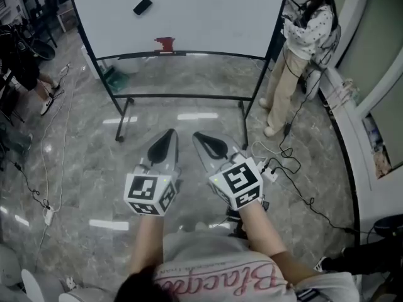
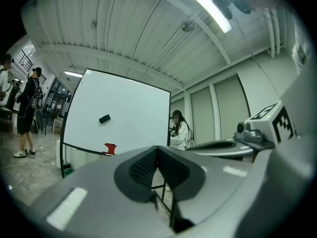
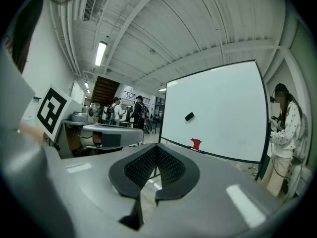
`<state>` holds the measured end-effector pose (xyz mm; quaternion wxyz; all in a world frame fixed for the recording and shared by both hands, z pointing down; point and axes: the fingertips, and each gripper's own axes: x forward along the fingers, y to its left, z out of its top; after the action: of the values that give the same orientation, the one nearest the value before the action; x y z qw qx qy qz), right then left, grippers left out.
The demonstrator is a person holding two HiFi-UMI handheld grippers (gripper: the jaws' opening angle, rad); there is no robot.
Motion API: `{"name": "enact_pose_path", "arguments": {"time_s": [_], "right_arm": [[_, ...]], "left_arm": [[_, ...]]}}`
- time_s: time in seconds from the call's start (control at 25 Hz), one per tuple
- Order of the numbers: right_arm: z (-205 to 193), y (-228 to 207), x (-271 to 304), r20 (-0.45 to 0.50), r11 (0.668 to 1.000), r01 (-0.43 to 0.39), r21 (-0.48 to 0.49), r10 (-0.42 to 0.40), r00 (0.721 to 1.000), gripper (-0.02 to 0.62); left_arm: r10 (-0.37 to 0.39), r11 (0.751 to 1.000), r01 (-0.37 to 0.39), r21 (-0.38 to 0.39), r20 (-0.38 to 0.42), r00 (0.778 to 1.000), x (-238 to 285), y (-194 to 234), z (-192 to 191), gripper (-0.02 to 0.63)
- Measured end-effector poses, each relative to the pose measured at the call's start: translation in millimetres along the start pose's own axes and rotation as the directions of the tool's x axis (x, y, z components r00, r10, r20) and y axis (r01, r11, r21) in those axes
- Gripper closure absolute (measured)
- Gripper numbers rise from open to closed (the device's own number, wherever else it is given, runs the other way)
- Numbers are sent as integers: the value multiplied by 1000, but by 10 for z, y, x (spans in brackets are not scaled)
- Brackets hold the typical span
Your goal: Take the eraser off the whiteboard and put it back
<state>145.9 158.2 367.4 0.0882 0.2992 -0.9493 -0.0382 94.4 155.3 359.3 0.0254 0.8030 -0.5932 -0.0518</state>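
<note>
- The left tongs (image 1: pixel 169 134) are closed, their dark pads meeting at the tip with nothing between them. They are held about level and point toward the whiteboard (image 1: pixel 208 11).
- The right tongs (image 1: pixel 198 136) are closed too and hold nothing. They sit just beside the left pair with the tips close together but not touching.
- In each gripper view the other pair of tongs shows at the side, with its square-marked cube.
- The eraser (image 1: pixel 142 6) is black and sticks to the whiteboard's face, tilted, in the upper left part of the board. It is well apart from both tongs.
- The left gripper view shows the eraser (image 2: pixel 104 118) above and left of the closed tips. The right gripper view shows it (image 3: pixel 189 116) above and right of the tips.
- A small red object (image 1: pixel 165 43) sits at the board's bottom edge on the ledge (image 1: pixel 208 55), below and a little right of the eraser.
- The board stands on a dark wheeled frame on a glossy grey stone floor (image 1: pixel 189 99), between the tongs and the far wall.
- A person (image 1: pixel 301 49) in a light spotted top stands just beside the board's right edge.
- Cables (image 1: pixel 296 181) trail across the floor to the right of the tongs.
- More people (image 3: pixel 124 112) stand in the background left of the board.
</note>
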Motion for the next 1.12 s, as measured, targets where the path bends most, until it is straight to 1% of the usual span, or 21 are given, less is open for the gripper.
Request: {"name": "enact_pose_path", "arguments": {"time_s": [0.12,0.2,0.4,0.52,0.64,0.84,1.0,1.12], "right_arm": [[13,-1,-24,28,1000,-19,-14,19,999,594],[13,-19,-21,42,1000,-21,-6,21,999,594],[-63,-128,94,43,1000,-13,7,12,999,594],[-40,-231,254,45,1000,-19,22,18,999,594],[-9,-326,490,52,999,-30,17,29,998,594],[64,-483,974,65,999,-35,-1,35,997,594],[153,-605,1461,70,999,-32,-4,32,997,594],[230,-666,1820,77,999,-35,-16,36,996,594]], "left_arm": [[14,1000,-14,-10,2,1000,23,-14,-28,606],[25,1000,-25,-19,3,1000,41,5,-56,606],[38,999,-39,-27,-7,999,132,113,-143,606],[51,998,-51,-24,-2,999,260,257,-118,606],[63,998,-63,-22,13,998,426,466,-66,606],[30,999,-30,25,13,999,770,815,-37,606],[31,999,-31,25,28,999,1026,1242,43,606],[44,999,-44,6,47,998,1200,1606,129,606]]}}
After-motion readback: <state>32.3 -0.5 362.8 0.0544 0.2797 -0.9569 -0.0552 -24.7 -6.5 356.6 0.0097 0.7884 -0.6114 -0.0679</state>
